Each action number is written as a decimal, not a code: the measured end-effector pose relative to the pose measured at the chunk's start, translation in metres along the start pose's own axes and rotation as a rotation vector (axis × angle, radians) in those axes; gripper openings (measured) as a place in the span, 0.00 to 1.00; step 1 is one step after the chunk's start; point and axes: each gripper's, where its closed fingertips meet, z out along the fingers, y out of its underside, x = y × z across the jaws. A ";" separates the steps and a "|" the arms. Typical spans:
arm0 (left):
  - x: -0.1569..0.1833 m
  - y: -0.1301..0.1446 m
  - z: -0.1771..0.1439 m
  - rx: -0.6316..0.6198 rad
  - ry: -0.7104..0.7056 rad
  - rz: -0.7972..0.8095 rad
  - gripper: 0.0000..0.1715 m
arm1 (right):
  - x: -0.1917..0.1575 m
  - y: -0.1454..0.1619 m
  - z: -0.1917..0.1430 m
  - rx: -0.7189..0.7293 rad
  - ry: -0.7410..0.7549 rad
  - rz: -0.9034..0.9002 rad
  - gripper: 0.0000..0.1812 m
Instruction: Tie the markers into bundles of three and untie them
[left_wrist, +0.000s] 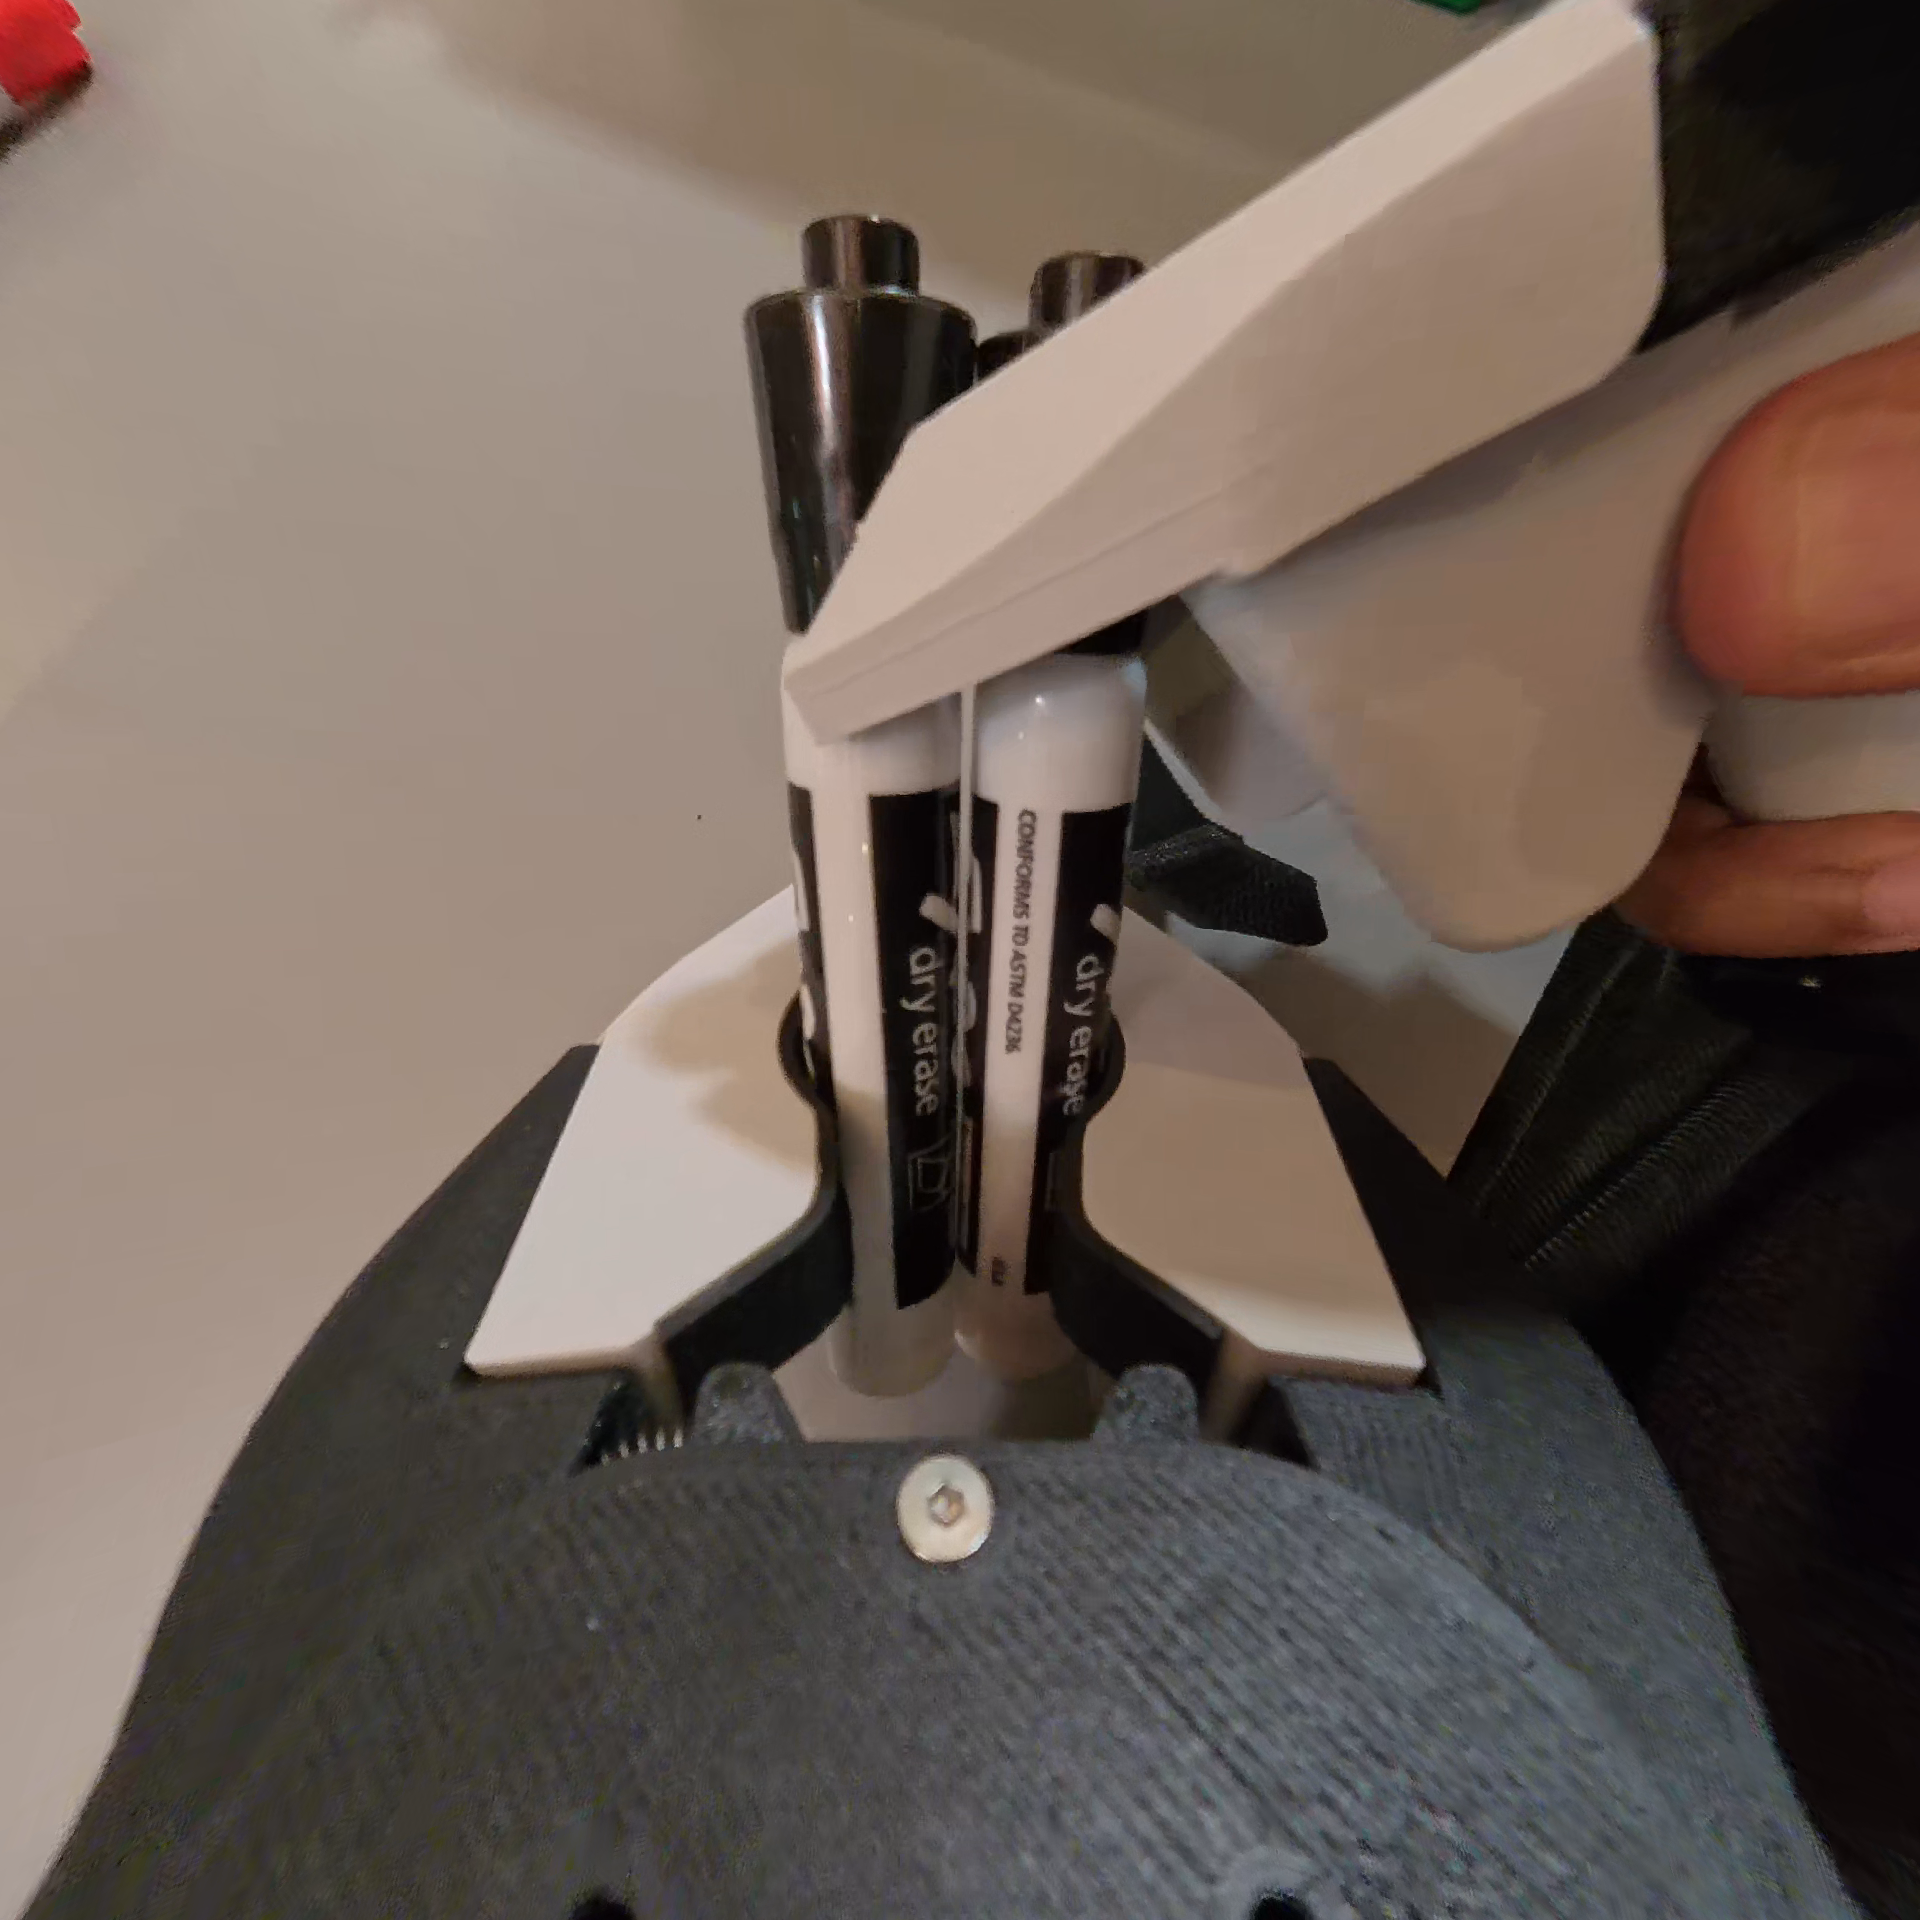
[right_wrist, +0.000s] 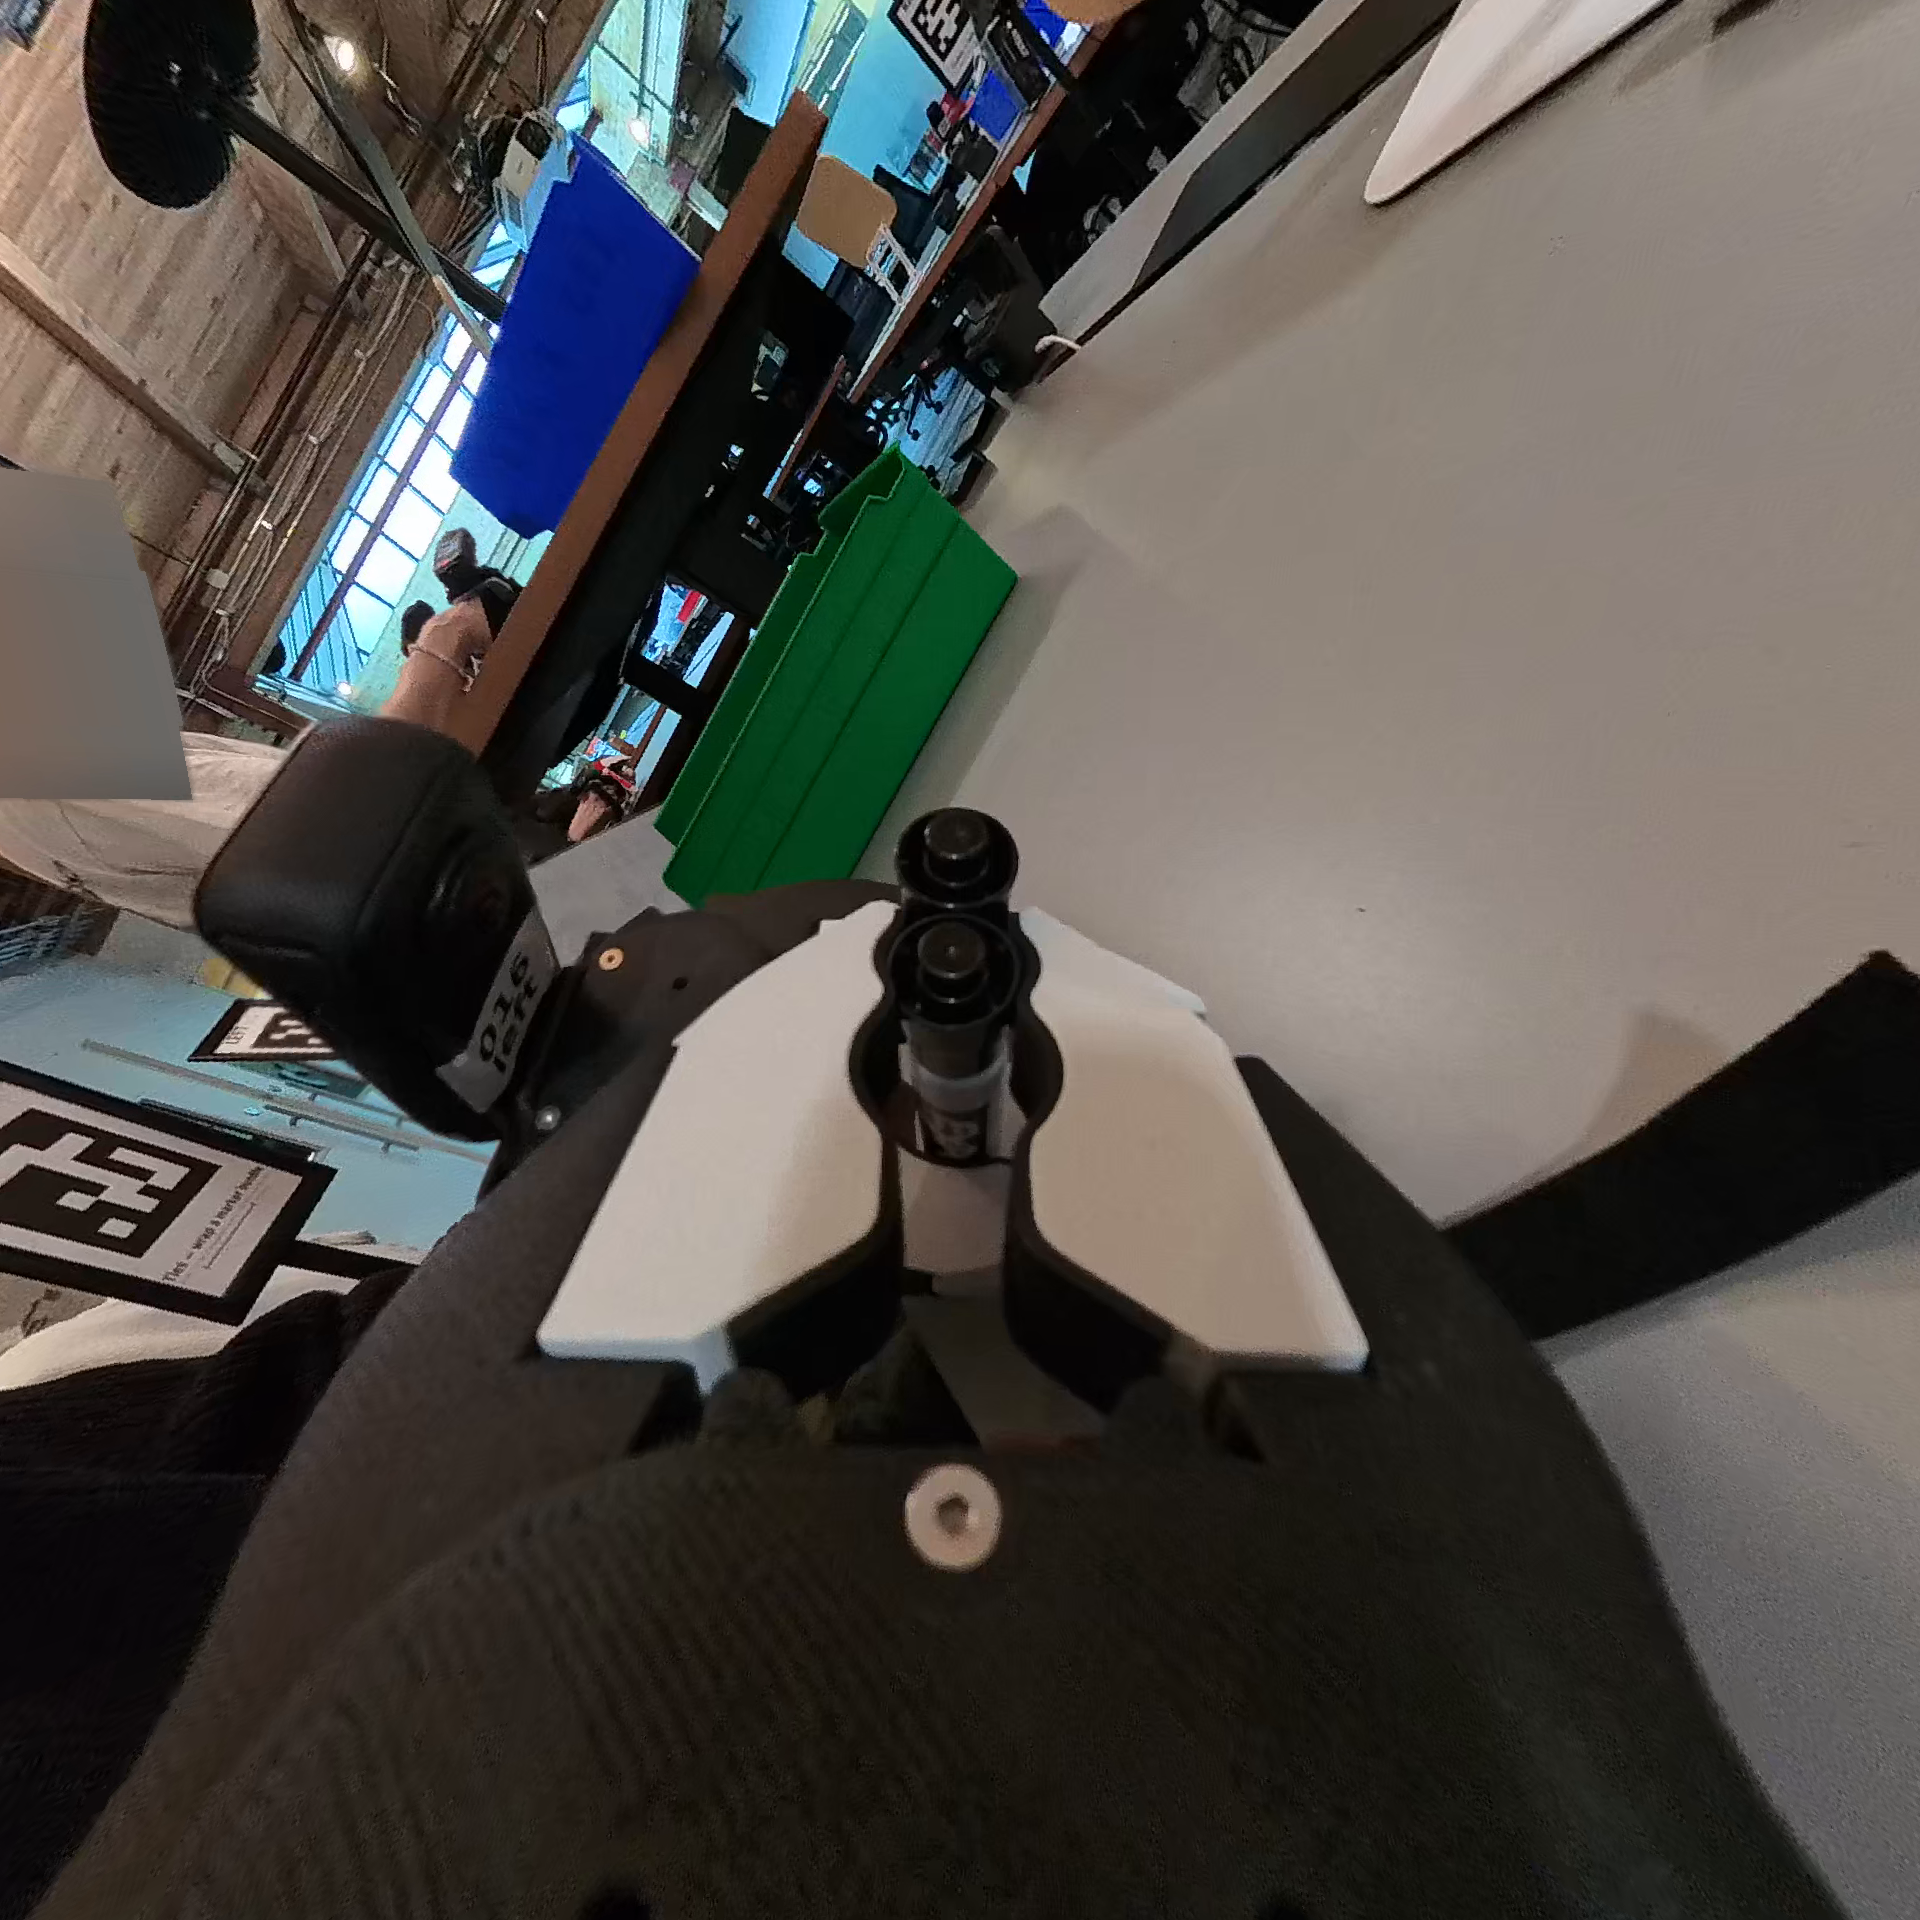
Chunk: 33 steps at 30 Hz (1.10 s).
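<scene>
- The left gripper (left_wrist: 951, 1049) clamps three black-capped markers (left_wrist: 940, 935), which stand up between its fingers.
- The right gripper (right_wrist: 951, 1049) pinches the same bundle crosswise, near the caps.
- One green tray (right_wrist: 831, 707) lies on the table (right_wrist: 1455, 623) beyond.

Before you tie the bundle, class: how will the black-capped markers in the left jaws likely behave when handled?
The markers look stiff: straight barrels held between the left jaws. Their glossy round barrels probably slip against each other, so the bundle may shift. Loose on the table, each would likely roll.
</scene>
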 end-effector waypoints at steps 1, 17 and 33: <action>0.001 0.000 0.000 -0.001 0.011 -0.005 0.26 | 0.000 0.000 0.000 0.004 0.001 -0.004 0.09; 0.002 0.003 0.002 -0.031 0.038 0.004 0.26 | 0.004 0.003 0.001 -0.008 -0.003 -0.004 0.11; 0.000 0.016 0.000 -0.122 0.065 0.033 0.27 | 0.023 -0.037 -0.022 0.112 0.028 -0.069 0.28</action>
